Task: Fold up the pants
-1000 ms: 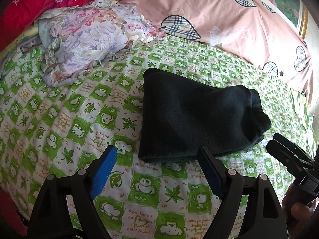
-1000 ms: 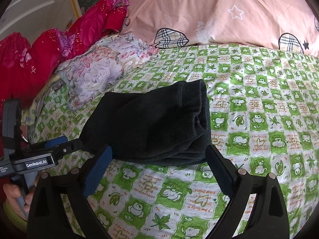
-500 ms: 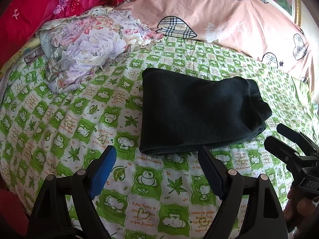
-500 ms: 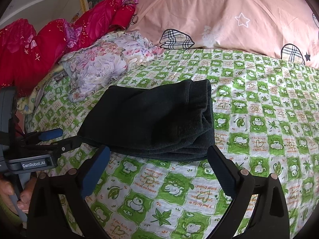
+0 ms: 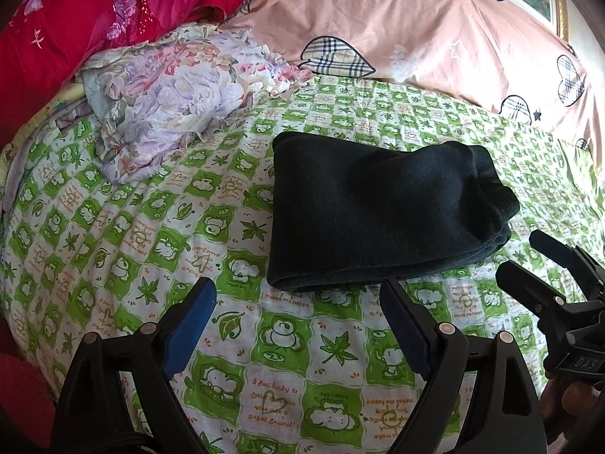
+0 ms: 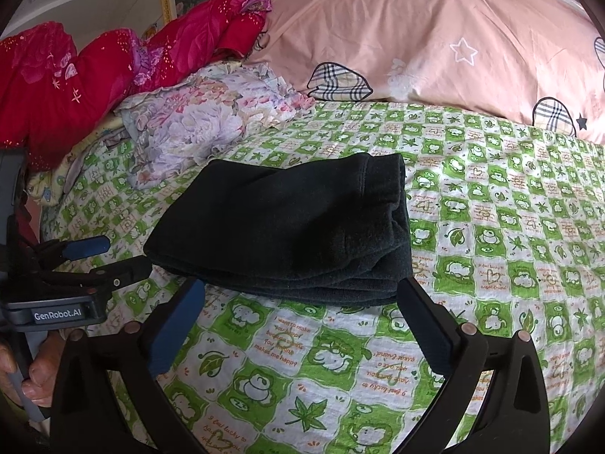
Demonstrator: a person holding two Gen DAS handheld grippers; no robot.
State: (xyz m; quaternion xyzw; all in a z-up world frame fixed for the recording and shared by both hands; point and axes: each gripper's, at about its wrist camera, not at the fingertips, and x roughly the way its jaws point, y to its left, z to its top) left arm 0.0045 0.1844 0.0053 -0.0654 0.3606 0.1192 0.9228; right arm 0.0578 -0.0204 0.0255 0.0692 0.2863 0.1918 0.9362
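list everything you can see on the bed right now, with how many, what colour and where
pants: one, dark, folded into a compact stack, middle of the bed
bedsheet: one, green and white checks with cartoon animals, under everything
floral cloth: one, pale purple and pink, crumpled, far left
red fabric: red with pink flowers, piled behind the floral cloth
pink quilt: one, plaid hearts, far edge
left gripper: open, empty, in front of the pants
right gripper: open, empty, in front of the pants

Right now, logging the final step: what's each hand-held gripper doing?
Left hand-held gripper: open, holding nothing.
Right hand-held gripper: open, holding nothing; folded dark fleece pants lie free.
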